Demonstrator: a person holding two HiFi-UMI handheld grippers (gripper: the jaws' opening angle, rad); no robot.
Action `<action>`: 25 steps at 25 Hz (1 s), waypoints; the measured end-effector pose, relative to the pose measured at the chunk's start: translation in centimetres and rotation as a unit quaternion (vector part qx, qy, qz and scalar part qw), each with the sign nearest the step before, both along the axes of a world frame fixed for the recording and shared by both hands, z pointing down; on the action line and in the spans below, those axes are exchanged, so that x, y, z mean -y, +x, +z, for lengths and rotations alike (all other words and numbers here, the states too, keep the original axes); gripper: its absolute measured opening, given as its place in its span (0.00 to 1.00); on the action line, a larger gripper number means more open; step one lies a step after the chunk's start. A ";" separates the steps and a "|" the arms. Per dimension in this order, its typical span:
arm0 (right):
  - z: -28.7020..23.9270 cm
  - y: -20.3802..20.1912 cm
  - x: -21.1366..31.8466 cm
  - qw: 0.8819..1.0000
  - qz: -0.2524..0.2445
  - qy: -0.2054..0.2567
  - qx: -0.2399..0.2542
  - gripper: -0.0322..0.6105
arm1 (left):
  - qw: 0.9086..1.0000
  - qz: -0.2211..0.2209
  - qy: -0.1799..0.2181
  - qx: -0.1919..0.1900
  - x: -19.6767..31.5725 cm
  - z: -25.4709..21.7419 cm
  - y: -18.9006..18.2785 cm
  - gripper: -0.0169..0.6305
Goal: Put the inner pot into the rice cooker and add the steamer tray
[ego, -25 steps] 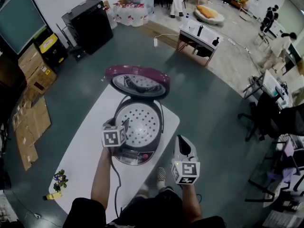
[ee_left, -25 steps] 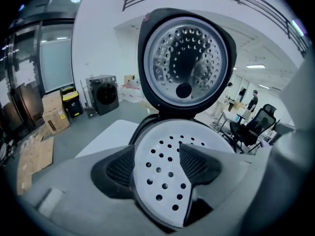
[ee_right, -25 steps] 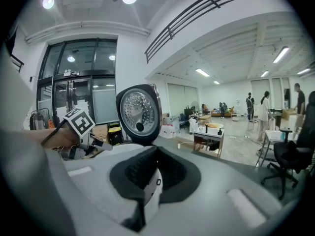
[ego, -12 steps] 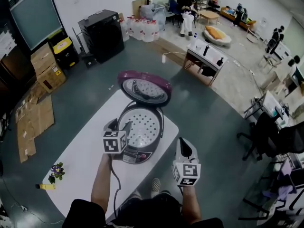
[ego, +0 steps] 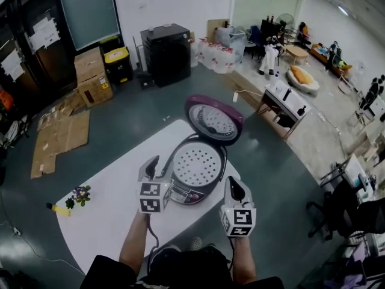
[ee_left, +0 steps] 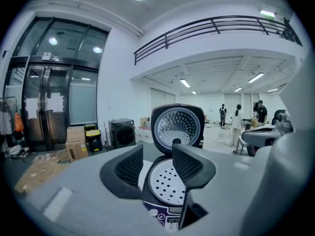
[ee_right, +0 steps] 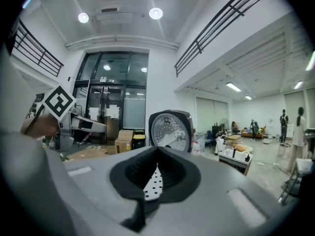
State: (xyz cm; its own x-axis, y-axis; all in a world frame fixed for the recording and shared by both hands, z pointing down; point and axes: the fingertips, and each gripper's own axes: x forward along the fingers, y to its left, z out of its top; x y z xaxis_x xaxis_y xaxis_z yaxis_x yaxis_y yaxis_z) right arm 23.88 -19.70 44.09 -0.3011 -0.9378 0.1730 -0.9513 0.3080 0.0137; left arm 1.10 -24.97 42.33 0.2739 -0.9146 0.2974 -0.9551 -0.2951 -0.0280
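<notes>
Both hover near the rice cooker [ego: 180,192]: the left gripper [ego: 151,163], its empty jaws closing, and the right gripper [ego: 234,184], jaws pressed together on nothing. The steamer tray [ego: 197,164] sits inside the rice cooker, hiding any inner pot beneath.

The white table [ego: 108,209] carries the rice cooker [ego: 187,194] near its far right corner, with the lid open. Small flowers [ego: 80,194] stand at its left edge.
</notes>
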 end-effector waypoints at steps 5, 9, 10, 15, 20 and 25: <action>-1.4 -4.5 -0.5 0.998 -0.060 0.016 0.000 0.06 | 0.999 -0.039 0.029 0.003 -4.3 -0.9 -3.1 0.26; -1.6 -8.5 -0.8 0.994 -0.108 0.024 0.002 0.06 | 0.996 -0.070 0.050 0.017 -7.2 -0.9 -5.5 0.19; -1.6 -9.4 -0.9 0.993 -0.119 0.024 0.002 0.06 | 0.995 -0.081 0.051 0.024 -7.9 -0.7 -6.2 0.18; -1.6 -14.3 -1.8 0.984 -0.178 0.022 0.006 0.06 | 0.990 -0.128 0.042 0.031 -11.5 0.3 -9.1 0.12; -1.4 -18.2 -2.7 0.974 -0.224 0.022 0.011 0.06 | 0.985 -0.166 0.041 0.023 -14.3 0.3 -11.5 0.08; -0.9 -20.3 -3.5 0.967 -0.253 0.019 0.007 0.06 | 0.981 -0.188 0.038 0.023 -15.8 1.1 -13.0 0.05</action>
